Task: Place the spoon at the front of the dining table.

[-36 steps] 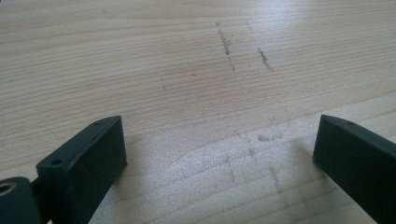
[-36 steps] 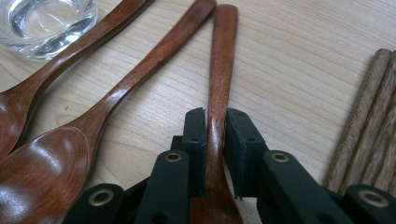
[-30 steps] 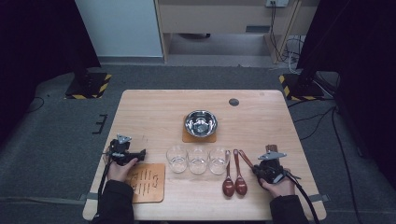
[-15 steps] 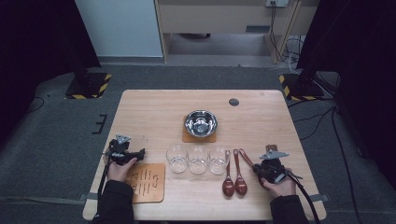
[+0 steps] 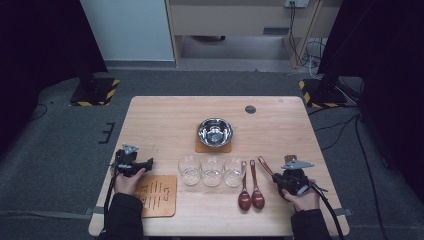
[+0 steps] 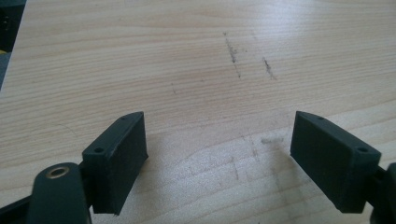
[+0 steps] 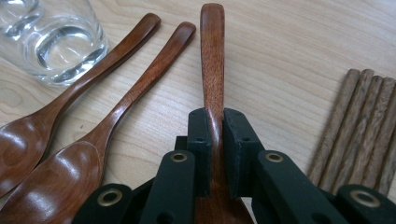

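While left tool (image 6: 219, 163) jaws are narrowing over bare table (image 6: 196, 65), right tool (image 7: 215, 140) is gripping wooden spoon (image 7: 212, 60), lower right of high view, readying lift.

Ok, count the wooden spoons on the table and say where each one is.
3. Two loose spoons lie side by side on the table, right of the glasses. The third spoon is clamped in the right gripper, next to the chopsticks.
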### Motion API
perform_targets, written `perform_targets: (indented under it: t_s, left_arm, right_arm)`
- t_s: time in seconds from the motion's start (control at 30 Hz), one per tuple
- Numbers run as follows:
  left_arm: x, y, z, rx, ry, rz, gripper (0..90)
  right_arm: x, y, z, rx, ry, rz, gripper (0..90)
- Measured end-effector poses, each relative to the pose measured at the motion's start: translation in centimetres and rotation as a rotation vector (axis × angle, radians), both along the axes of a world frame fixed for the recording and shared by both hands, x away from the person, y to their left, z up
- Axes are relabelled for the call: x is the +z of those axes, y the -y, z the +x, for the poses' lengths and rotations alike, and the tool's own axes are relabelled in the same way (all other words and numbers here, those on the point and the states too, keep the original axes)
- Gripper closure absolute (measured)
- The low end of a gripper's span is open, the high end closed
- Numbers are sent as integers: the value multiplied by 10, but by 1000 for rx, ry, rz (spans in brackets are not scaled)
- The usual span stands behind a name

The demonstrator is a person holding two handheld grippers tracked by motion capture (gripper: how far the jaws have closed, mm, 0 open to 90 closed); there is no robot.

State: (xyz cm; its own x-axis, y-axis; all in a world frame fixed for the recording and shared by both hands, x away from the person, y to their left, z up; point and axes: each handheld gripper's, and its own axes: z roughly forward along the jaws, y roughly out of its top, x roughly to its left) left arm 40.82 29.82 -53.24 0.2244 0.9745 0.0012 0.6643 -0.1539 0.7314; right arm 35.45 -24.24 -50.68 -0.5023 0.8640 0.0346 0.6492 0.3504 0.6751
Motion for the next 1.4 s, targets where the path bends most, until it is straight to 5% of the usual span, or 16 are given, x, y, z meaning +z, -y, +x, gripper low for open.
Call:
perform_targets:
  t_s: [0.87,1.4]
  left_arm:
    - [25,10,-12,-37,141,-89,210]
    - [43,19,-21,-69,243,-185,220]
  right_arm:
    - [14,9,-3,-39,73,24,819]
    - [24,9,-6,-44,126,62,819]
